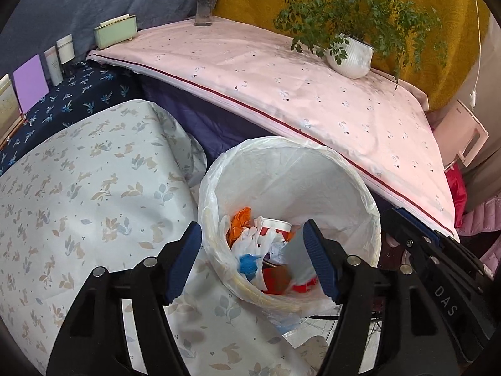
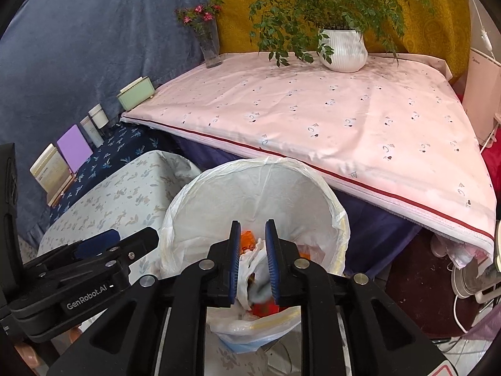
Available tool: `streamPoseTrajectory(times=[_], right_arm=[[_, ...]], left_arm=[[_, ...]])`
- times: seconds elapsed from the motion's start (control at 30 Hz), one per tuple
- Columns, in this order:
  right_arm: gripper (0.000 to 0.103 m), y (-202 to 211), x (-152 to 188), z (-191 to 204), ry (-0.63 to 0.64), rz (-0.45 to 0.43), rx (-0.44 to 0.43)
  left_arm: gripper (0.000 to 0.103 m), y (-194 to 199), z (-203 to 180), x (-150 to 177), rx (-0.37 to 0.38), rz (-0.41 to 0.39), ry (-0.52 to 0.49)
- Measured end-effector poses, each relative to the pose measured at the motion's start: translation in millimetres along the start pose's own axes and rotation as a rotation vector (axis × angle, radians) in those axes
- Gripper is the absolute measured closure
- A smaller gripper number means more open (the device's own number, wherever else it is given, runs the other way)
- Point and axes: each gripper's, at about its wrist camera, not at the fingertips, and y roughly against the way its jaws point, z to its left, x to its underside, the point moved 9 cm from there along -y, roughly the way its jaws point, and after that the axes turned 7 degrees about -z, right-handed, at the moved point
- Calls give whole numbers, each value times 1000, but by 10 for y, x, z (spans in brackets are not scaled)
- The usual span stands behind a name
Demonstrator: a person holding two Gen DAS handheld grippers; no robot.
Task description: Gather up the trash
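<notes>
A round bin with a white liner [image 1: 313, 169] stands between two cloth-covered tables; it also shows in the right wrist view [image 2: 219, 188]. Inside lie an orange wrapper [image 1: 239, 219], a paper cup [image 1: 277, 224], white plastic [image 1: 253, 241] and red scraps. A grey piece [image 1: 296, 250] blurs in mid-air over the bin, beside my left gripper's right finger. My left gripper [image 1: 253, 260] is open wide above the bin's near rim. My right gripper [image 2: 253, 260] hangs over the bin with its jaws narrowly apart and nothing between them.
A pink-clothed table [image 2: 344, 119] behind the bin carries a potted plant [image 2: 343, 50] and a flower vase [image 2: 211, 47]. A leaf-print cloth [image 1: 78, 203] covers the left table. Cards, tubes and a green box [image 1: 116, 31] line the back left. A fan [image 2: 466, 279] stands at the right.
</notes>
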Motion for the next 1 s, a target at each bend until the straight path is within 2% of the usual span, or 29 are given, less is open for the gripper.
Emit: streamPoseTrajectory(times=[0.1,0.27,0.8,1.0], right_arm=[[84,-5,0,4,2,4,-3],[76,14,1,43,16,5,-8],[60,184,-20,172,48,-10,-23],[49,252,19,243,72,-7,-25]], left_arm=[[39,-8,24,-1,-8,-1,4],[39,4,34,10,-19,-2,3],[39,201,95,7,-49,-32,1],[39,287,185,36,-80,-43,2]])
